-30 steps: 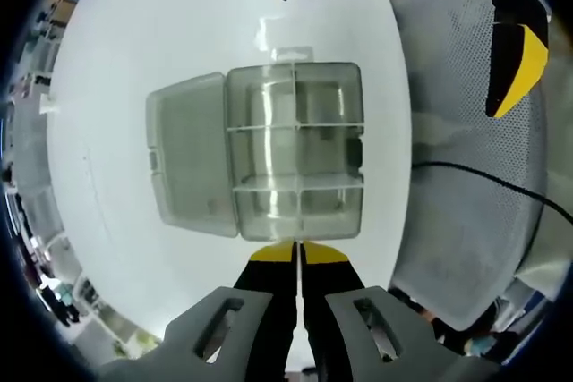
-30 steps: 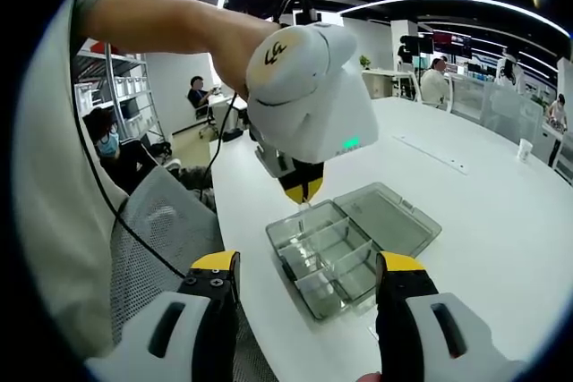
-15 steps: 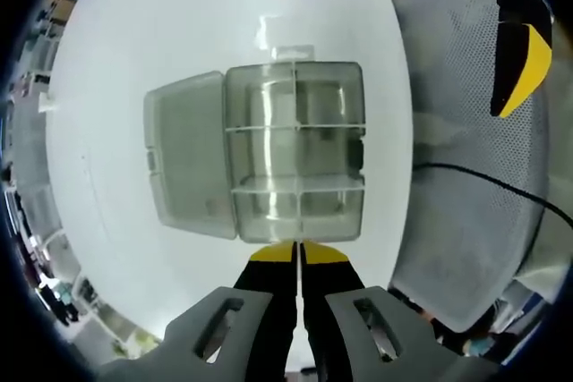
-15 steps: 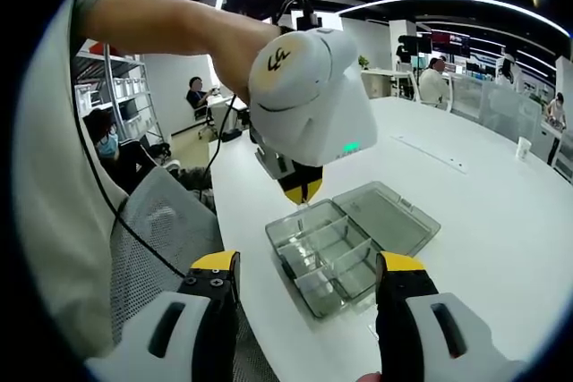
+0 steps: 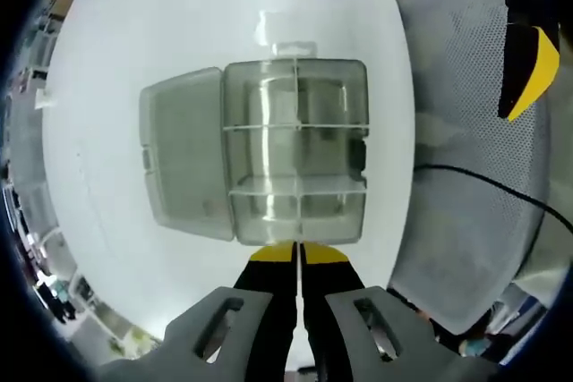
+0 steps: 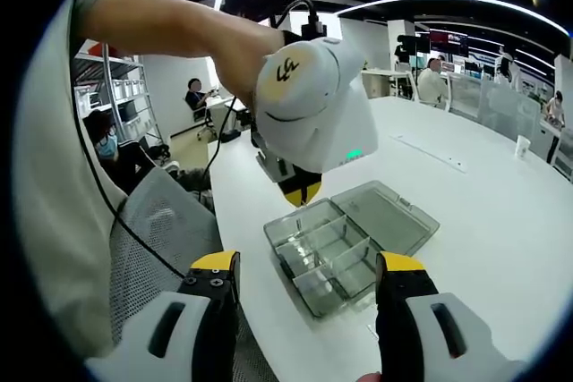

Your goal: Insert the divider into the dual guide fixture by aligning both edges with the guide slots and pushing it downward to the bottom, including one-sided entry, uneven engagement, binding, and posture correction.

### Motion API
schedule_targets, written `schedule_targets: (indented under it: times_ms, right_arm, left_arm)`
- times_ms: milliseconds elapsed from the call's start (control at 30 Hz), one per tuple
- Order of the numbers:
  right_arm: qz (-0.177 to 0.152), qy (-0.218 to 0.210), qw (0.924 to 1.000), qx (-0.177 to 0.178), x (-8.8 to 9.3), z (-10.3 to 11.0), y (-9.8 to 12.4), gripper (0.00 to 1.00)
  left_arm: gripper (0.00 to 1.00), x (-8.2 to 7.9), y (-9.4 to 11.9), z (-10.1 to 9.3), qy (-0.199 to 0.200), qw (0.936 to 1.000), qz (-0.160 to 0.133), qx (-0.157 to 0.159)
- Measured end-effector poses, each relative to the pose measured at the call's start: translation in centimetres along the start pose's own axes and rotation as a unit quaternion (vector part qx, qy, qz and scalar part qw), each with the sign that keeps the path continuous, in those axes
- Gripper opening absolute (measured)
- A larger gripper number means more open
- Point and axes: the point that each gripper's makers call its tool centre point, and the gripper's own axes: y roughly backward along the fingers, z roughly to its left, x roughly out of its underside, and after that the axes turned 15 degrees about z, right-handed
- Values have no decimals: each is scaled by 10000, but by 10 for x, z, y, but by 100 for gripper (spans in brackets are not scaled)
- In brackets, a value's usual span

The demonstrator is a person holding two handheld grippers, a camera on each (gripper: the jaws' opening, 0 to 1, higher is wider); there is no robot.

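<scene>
We hold left tool (image 5: 297,252) jaws together on thin clear divider (image 5: 296,267), above near edge of fixture box (image 5: 295,151) on counter (image 5: 116,60). Right tool (image 6: 304,284) apart, empty. Risk: one-sided slot entry, divider tilts and binds.

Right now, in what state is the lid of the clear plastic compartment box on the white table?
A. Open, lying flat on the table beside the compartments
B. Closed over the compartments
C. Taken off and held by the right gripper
A: the hinged lid of the clear plastic compartment box lies flat on the white table next to the divided tray, whose compartments are uncovered.
</scene>
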Motion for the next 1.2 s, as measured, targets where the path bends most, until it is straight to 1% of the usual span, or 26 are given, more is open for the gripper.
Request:
schedule_targets:
  times_ms: [300,533,833,1200]
  right_arm:
    - [1,-20,10000,-2,1,0,0,58]
    - [-18,-21,10000,4,0,-1,0,58]
    - [-2,-25,10000,3,2,-1,0,58]
    - [11,-38,10000,2,2,-1,-1,58]
  left_arm:
    - [0,0,-3,-1,56,10000,-9,74]
    - [0,0,-3,0,3,9999,60,106]
    - [0,0,-6,-1,-51,9999,136,92]
    - [0,-2,-9,-1,-65,9999,120,65]
